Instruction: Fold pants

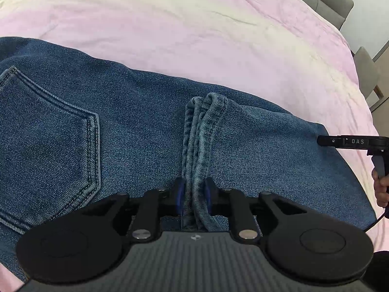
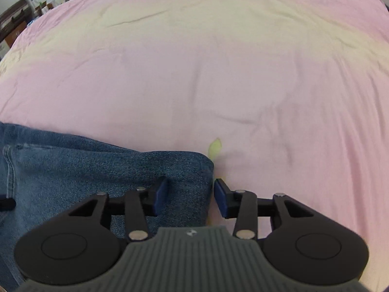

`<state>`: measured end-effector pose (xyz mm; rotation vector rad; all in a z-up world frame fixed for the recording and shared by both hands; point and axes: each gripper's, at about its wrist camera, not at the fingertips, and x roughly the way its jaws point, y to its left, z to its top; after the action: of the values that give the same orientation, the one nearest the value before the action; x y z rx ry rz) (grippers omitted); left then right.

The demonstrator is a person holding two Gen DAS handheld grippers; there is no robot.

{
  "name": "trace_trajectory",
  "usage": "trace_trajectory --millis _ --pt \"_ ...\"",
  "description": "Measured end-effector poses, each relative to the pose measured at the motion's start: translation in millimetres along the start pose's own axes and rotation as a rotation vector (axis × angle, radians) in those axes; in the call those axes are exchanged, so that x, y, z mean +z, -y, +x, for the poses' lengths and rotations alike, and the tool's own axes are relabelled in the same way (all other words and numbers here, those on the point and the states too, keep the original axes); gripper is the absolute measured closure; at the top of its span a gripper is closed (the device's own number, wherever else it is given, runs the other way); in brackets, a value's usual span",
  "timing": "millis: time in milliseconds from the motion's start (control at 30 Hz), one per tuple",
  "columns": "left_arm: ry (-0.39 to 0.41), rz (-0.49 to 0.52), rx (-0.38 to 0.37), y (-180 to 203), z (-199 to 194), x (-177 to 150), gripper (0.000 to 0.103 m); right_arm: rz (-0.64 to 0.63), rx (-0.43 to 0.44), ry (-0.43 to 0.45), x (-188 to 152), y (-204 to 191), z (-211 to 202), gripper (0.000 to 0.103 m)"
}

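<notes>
The jeans (image 1: pixel 136 126) lie folded across the pink bedspread (image 1: pixel 194 36), back pocket (image 1: pixel 48 131) at far left; the left gripper (image 1: pixel 193 198) pinches the bunched hem cuffs (image 1: pixel 201 146) between its blue pads, clamped tight. Further right, the right gripper (image 2: pixel 190 198) stands with its jaws apart, straddling the folded edge (image 2: pixel 206 177) of the denim without closing on it — one pad over the cloth, one over the bedspread. The risk, I judge: the thick cuff stack slips from the pads, or the right claw closes on bedspread along with the denim; the fold would skew.
</notes>
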<state>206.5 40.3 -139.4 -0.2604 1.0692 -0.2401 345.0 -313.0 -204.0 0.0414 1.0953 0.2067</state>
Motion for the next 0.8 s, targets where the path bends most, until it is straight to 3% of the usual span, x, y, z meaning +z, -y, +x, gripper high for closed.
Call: trace_trajectory --millis 167,300,433,567,700,800 --pt "0.015 0.016 0.002 -11.1 -15.6 -7.0 0.082 -0.118 0.003 0.01 -14.8 -15.5 -43.4 0.07" --pt "0.032 0.047 0.036 -4.8 -23.6 -12.5 0.074 -0.202 0.066 0.009 -48.8 -30.3 -90.2 0.083" --pt "0.045 0.049 0.043 -1.6 -41.8 -20.5 0.074 -0.263 0.088 0.012 -82.6 -39.3 -118.1 0.094" --pt "0.03 0.072 0.053 -0.1 -38.9 -29.0 0.075 -0.299 0.07 -0.005 -109.2 -47.4 -119.9 0.097" --pt "-0.018 0.056 0.062 0.5 -25.1 -25.8 0.075 -0.305 0.043 -0.054 -126.1 -55.0 -95.6 0.099" --pt "-0.026 0.098 0.09 6.6 -17.8 -25.6 0.075 -0.334 0.016 -0.067 -132.5 -60.7 -78.5 0.099"
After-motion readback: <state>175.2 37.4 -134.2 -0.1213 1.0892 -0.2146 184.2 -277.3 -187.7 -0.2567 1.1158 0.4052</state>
